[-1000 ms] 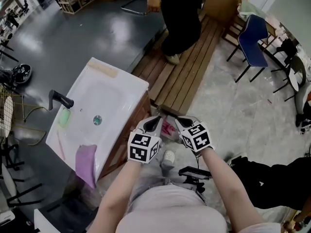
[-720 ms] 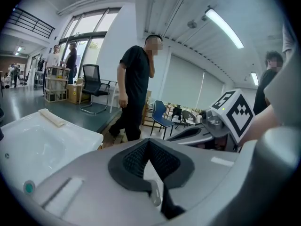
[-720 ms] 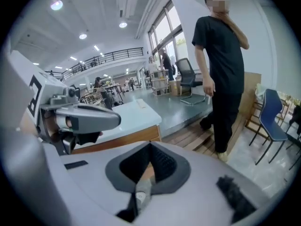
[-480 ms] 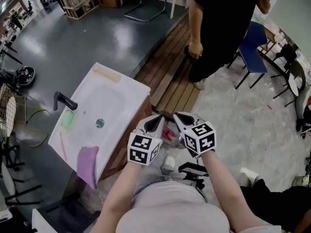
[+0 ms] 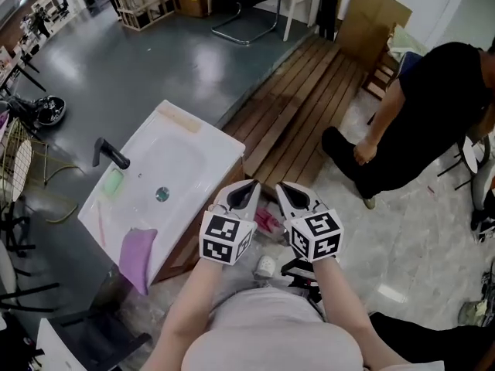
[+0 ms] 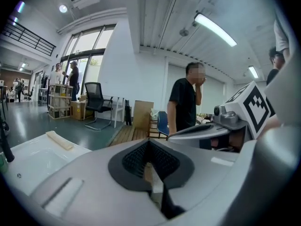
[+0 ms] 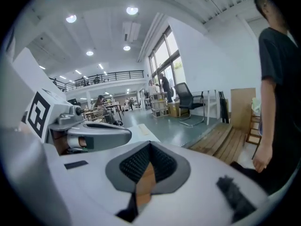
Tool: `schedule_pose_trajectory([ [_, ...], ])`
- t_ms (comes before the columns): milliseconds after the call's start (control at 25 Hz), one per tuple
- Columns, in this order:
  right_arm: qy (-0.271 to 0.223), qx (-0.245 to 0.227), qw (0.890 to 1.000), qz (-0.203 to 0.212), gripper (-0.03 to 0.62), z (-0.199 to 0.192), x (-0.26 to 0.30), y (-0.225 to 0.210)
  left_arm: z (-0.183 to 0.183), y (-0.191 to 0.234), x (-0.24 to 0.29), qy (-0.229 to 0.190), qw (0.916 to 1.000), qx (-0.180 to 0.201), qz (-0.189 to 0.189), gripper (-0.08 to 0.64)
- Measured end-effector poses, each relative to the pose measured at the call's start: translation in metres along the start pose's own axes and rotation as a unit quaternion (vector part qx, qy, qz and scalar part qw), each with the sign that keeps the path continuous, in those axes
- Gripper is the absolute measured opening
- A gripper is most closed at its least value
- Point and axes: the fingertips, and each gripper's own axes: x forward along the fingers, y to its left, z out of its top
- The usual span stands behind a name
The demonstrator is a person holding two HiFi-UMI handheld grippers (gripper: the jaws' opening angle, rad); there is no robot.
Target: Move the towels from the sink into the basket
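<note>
Two-handed, holds the left gripper (image 5: 246,192) and right gripper (image 5: 290,194) side by side, jaws together on nothing, just beside the sink (image 5: 209,134), probably poised for the purple towel (image 5: 138,255) draped over its near rim.

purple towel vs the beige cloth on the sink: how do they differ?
Colour: the purple towel is bright; the beige cloth is pale, close to the white of the sink.
Pose: the purple towel drapes over the near edge and hangs down; the beige cloth lies flat along the far rim.
Shape: the purple towel looks broad, the beige cloth a narrow strip.
Shared: both sit at the rim, outside the basin.
</note>
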Motion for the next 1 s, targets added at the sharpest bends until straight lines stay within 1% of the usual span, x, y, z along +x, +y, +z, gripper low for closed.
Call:
schedule_pose_trajectory([
  [80,-0.002,-0.010,1.000,0.009,0.017,0.002,0.000,0.003,0.003,0.002,-0.003,-0.009,0.9999,0.003,0.013,0.002],
  [160,-0.004,-0.016,1.000,0.017,0.018,0.005,-0.001,0.005,0.006,0.002,-0.007,-0.021,0.9995,-0.005,0.023,0.003],
  [480,-0.010,-0.028,0.998,0.051,0.018,0.008,-0.002,0.016,0.005,0.004,-0.021,-0.033,0.9975,-0.014,0.061,0.004],
  [800,-0.015,-0.037,0.997,0.069,0.017,0.016,0.007,0.034,0.011,0.020,-0.037,-0.046,0.9952,-0.018,0.084,0.005],
  [1000,-0.015,-0.043,0.995,0.086,0.018,0.024,0.017,0.058,0.016,0.038,-0.059,-0.052,0.9933,-0.021,0.102,0.005],
])
